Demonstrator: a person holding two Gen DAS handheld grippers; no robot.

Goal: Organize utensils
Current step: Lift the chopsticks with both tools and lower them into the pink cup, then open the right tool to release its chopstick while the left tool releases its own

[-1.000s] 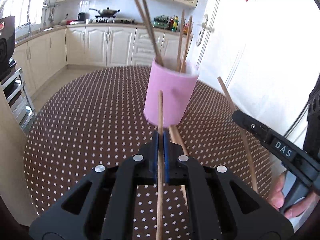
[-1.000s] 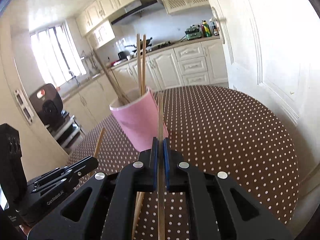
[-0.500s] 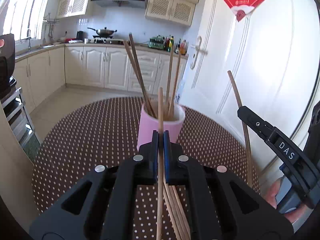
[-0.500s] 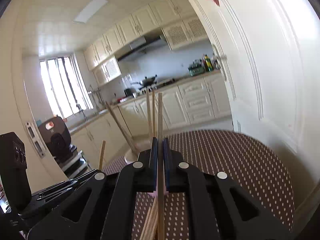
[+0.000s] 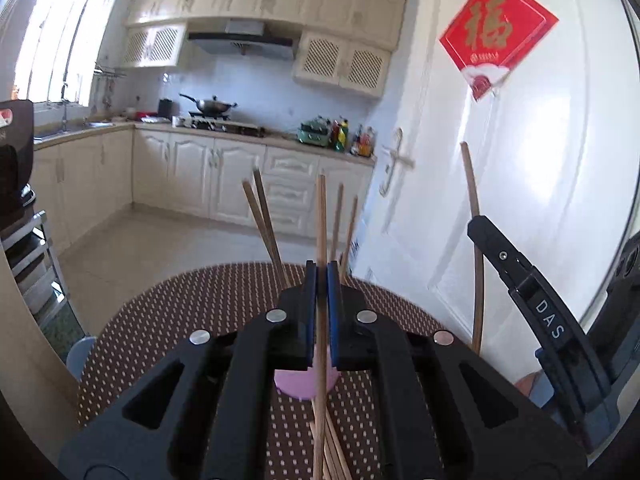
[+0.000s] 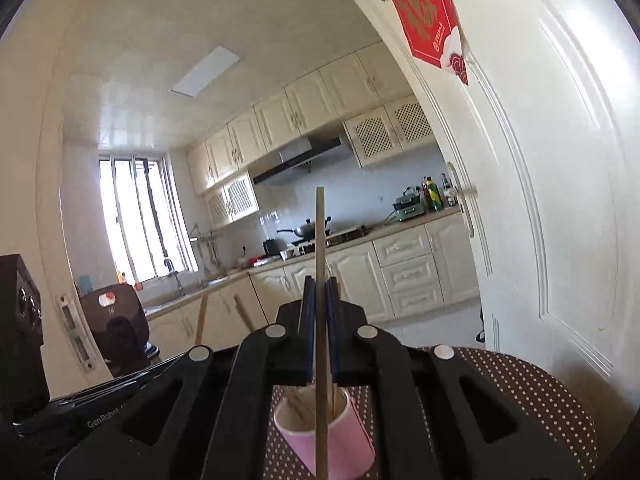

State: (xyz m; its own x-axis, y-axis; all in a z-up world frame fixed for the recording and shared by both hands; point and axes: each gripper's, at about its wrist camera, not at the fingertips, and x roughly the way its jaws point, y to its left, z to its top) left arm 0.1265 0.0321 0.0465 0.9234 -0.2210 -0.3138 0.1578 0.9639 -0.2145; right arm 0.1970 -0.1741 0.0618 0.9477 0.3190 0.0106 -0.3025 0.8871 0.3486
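Note:
My left gripper (image 5: 321,276) is shut on a wooden chopstick (image 5: 321,216) that stands upright between its pads. Behind and below it, the pink cup (image 5: 298,386) is mostly hidden; several chopsticks (image 5: 264,220) stick up out of it. More loose chopsticks (image 5: 334,450) lie on the dotted brown table (image 5: 180,312). My right gripper (image 6: 320,292) is shut on another upright chopstick (image 6: 320,236), above the near side of the pink cup (image 6: 340,440). In the left wrist view the right gripper (image 5: 478,226) shows at the right with its chopstick (image 5: 472,192).
A white door (image 5: 540,180) with a red paper sign (image 5: 496,36) stands close on the right. Kitchen cabinets (image 5: 200,168) run along the back wall. A black appliance (image 6: 114,320) sits at the left, and a pale blue seat (image 5: 80,354) is by the table's left edge.
Both grippers have risen with their chopsticks and tipped upward. The pink cup has dropped low in both views and is now largely hidden behind the left gripper.

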